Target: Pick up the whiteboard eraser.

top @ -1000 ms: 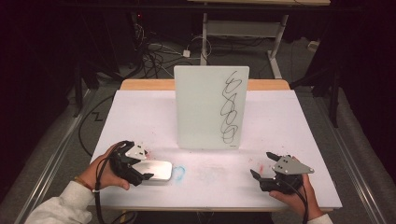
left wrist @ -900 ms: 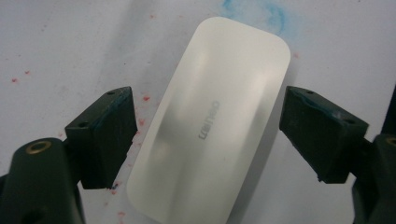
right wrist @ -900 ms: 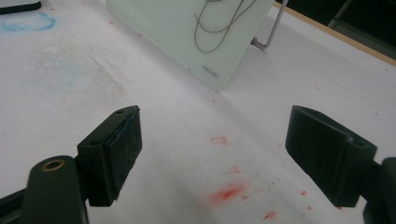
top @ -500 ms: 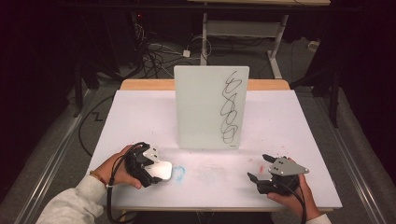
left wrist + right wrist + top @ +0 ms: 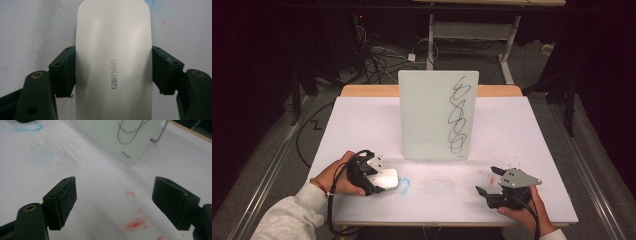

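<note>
The left tongs [image 5: 113,72] grip the white eraser [image 5: 113,57] by its sides, low on the counter [image 5: 522,135]. The right tongs [image 5: 113,202] rest wide open, empty. Next it must probably rise toward the scribbled whiteboard [image 5: 427,115].

The left gripper [image 5: 379,176] sits low near the tabletop's front-left corner, jaws clamped, forearm angling in from that corner. The right gripper [image 5: 488,181] rests near the front-right edge, jaws spread wide.
</note>
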